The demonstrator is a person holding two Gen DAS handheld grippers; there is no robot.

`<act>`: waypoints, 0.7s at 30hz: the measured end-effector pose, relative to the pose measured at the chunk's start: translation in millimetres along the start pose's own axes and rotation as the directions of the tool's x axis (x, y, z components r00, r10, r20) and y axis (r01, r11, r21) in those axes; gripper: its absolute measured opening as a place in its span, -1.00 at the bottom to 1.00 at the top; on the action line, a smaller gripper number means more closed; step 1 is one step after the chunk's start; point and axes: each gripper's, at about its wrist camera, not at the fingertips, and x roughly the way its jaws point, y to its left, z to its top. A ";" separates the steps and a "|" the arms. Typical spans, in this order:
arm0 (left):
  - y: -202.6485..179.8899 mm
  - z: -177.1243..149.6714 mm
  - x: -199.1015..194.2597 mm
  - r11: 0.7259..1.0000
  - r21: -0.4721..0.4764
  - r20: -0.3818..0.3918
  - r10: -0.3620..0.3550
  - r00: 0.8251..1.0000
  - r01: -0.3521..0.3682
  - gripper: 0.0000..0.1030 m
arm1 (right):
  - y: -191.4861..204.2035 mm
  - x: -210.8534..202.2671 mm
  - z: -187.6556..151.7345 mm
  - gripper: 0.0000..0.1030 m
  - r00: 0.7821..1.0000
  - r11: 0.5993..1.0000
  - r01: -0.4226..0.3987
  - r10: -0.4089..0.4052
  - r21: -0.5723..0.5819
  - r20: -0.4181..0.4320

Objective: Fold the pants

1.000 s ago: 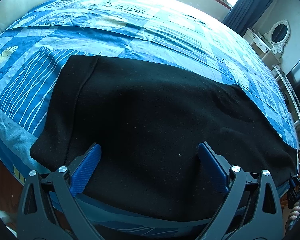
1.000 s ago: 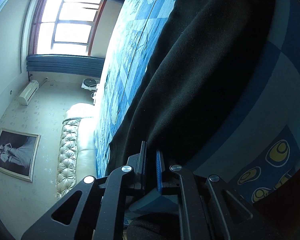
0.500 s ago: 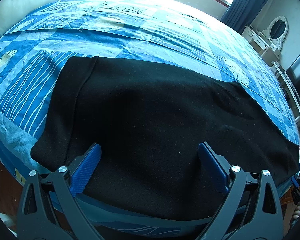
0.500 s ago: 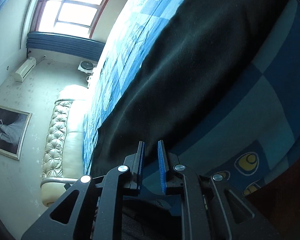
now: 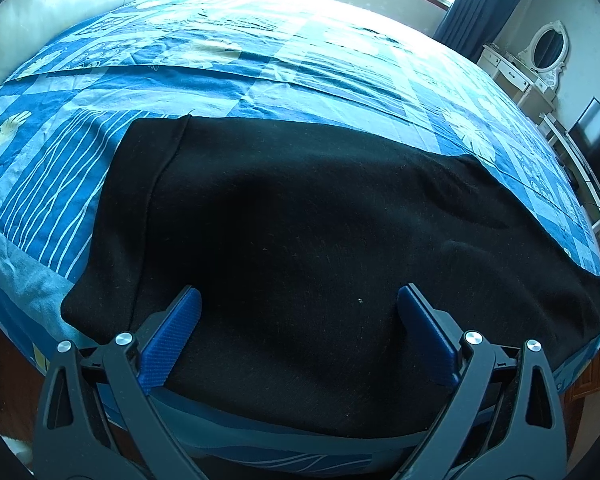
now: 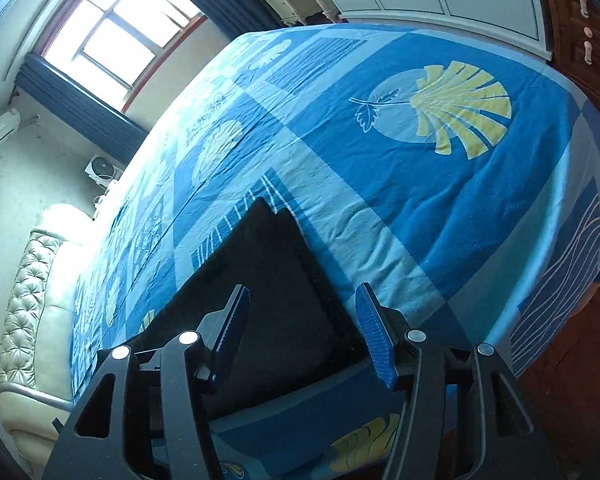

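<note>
Bed, blue patchwork sheet; black pants spread flat.
My left gripper gapes wide, empty; my right gripper, just opening, holds nothing. Window at eleven o'clock.

I count one pair of black pants lying on the one bed in front of me, its single blue patterned cover under them. I hold two grippers, the left gripper and the right gripper, each with two blue pads. Beyond the bed I see one window, one tufted headboard and one oval mirror.
</note>
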 end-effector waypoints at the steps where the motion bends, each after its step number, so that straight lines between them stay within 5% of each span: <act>1: -0.2 0.2 0.4 1.000 -0.001 -0.002 -0.002 1.000 0.002 0.95 | -6.0 4.6 2.2 0.08 1.000 1.000 -0.007 0.007 0.001 -0.013; 8: -1.2 3.5 2.3 1.000 -0.014 -0.014 0.009 1.000 -0.009 0.95 | -13.1 35.9 -0.7 0.11 0.967 0.981 -0.191 0.193 0.028 -0.165; 10: -0.5 3.8 2.5 1.000 -0.018 -0.015 0.005 1.000 -0.005 0.95 | -9.7 38.6 -3.9 0.01 0.961 0.978 -0.208 0.209 0.024 -0.180; 12: -0.8 3.9 2.7 1.000 -0.017 -0.016 0.006 1.000 -0.007 0.95 | -2.9 45.4 -11.0 -0.42 0.955 0.978 -0.209 0.205 0.001 -0.216; 17: -1.2 4.7 1.7 1.000 -0.013 -0.023 0.007 1.000 -0.007 0.95 | 4.1 42.5 -20.2 -0.55 0.958 0.970 -0.235 0.242 0.063 -0.155; 21: 2.2 6.2 -5.1 1.000 -0.030 -0.025 0.004 1.000 -0.004 0.95 | 23.2 22.3 -23.0 -0.55 0.927 0.926 -0.360 0.369 0.116 -0.069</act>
